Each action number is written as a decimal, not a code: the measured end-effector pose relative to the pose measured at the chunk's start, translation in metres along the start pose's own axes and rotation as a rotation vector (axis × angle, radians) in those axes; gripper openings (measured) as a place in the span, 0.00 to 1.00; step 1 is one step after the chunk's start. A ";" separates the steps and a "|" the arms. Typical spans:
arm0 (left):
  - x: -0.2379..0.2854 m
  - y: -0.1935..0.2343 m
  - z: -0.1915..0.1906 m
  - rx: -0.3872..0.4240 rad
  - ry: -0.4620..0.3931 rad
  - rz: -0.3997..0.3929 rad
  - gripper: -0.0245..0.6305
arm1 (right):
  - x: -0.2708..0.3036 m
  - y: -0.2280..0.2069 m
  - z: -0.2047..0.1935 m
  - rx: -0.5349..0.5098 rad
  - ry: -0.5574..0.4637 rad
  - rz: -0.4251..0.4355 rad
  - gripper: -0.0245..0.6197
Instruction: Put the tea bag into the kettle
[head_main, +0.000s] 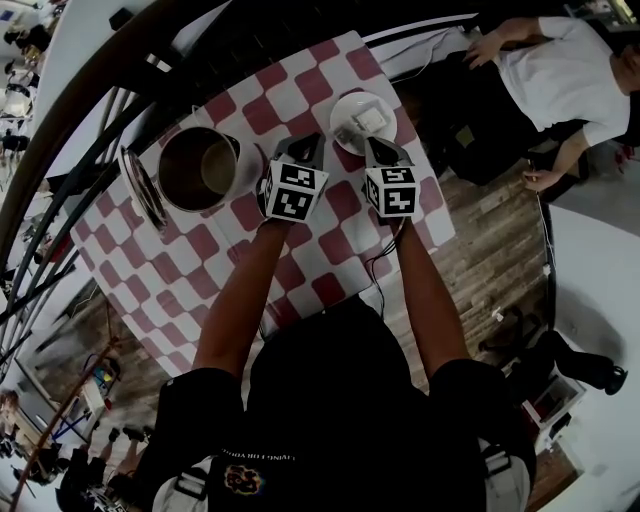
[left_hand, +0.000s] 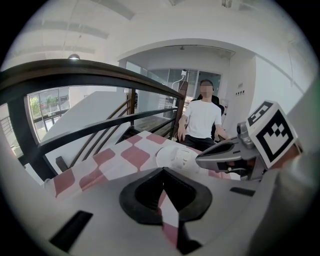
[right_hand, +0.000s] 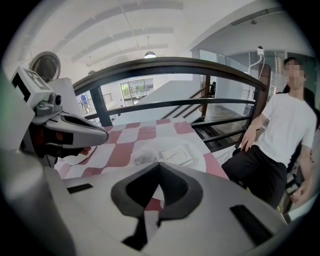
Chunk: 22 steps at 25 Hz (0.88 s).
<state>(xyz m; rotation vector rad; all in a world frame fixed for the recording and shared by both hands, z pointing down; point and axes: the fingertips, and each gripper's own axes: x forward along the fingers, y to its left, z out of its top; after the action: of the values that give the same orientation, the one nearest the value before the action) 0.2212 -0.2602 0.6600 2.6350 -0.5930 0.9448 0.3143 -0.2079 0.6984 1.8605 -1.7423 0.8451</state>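
Observation:
On the red-and-white checked tablecloth (head_main: 300, 240) stands the open metal kettle (head_main: 195, 168), at the left. To its right, a white plate (head_main: 345, 108) holds the pale tea bag (head_main: 368, 121). In the right gripper view the tea bag (right_hand: 176, 154) lies flat on the plate (right_hand: 210, 162), just beyond the jaw tips. My right gripper (head_main: 383, 152) hovers at the plate's near edge, shut with nothing between its jaws (right_hand: 159, 165). My left gripper (head_main: 305, 150) sits between kettle and plate, also shut and empty (left_hand: 162, 170). The plate (left_hand: 172, 156) shows ahead of it.
The kettle's lid (head_main: 140, 190) lies left of the kettle near the table's edge. A dark curved railing (head_main: 120, 70) runs behind the table. A person in a white shirt (head_main: 560, 70) sits beyond the table's far right corner. Wooden floor (head_main: 490, 260) lies to the right.

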 end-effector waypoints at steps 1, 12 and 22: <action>-0.001 0.000 0.000 0.001 0.000 0.001 0.04 | 0.000 0.000 0.001 -0.002 -0.005 -0.001 0.06; -0.014 -0.005 0.009 0.017 -0.017 0.008 0.04 | -0.015 0.000 0.016 -0.014 -0.051 -0.012 0.06; -0.037 -0.008 0.020 0.038 -0.046 0.035 0.04 | -0.035 0.007 0.025 -0.029 -0.082 -0.009 0.06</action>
<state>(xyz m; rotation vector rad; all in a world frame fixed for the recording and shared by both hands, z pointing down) 0.2099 -0.2508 0.6202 2.6946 -0.6406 0.9157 0.3097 -0.2014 0.6553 1.9071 -1.7846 0.7464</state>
